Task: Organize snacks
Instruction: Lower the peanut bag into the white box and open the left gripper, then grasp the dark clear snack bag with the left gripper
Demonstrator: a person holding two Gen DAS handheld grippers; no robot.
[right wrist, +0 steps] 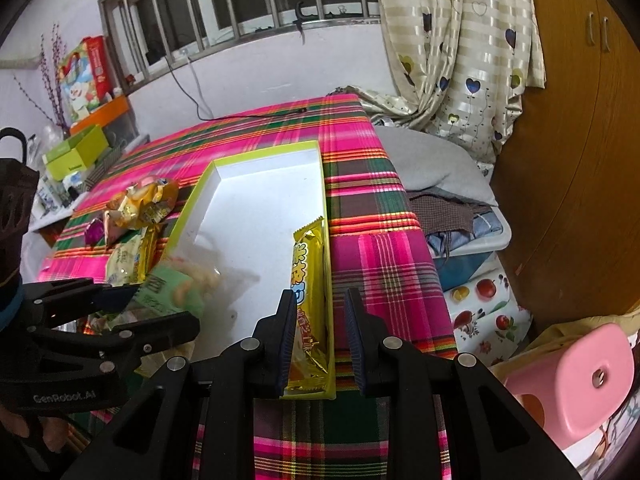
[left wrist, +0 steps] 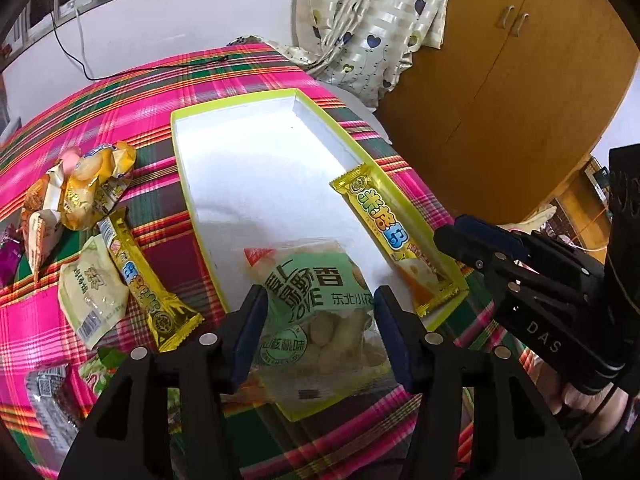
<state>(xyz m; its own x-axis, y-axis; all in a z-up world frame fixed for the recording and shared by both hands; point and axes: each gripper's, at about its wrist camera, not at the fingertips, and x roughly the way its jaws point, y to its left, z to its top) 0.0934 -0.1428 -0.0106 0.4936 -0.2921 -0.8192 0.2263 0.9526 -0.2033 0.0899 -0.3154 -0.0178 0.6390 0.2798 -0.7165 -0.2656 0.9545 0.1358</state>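
Note:
A shallow white box with a lime-green rim (left wrist: 176, 128) (right wrist: 264, 148) lies on the plaid table. A green peanut bag (left wrist: 316, 304) sits at the box's near end between the fingers of my left gripper (left wrist: 318, 312), which stands open around it; the bag is blurred in the right wrist view (right wrist: 176, 288). A yellow snack bar (left wrist: 396, 236) (right wrist: 310, 300) lies along the box's right wall. My right gripper (right wrist: 318, 340) is open, its fingers on either side of the bar's near end and the box wall.
Loose snacks lie left of the box: a second yellow bar (left wrist: 148, 280), a pale bag (left wrist: 90, 292), a heap of yellow and orange packets (left wrist: 84, 188) (right wrist: 136, 208). A wooden wardrobe (right wrist: 568, 160), a pink stool (right wrist: 576, 376) and a bin of clothes (right wrist: 464, 224) stand right of the table.

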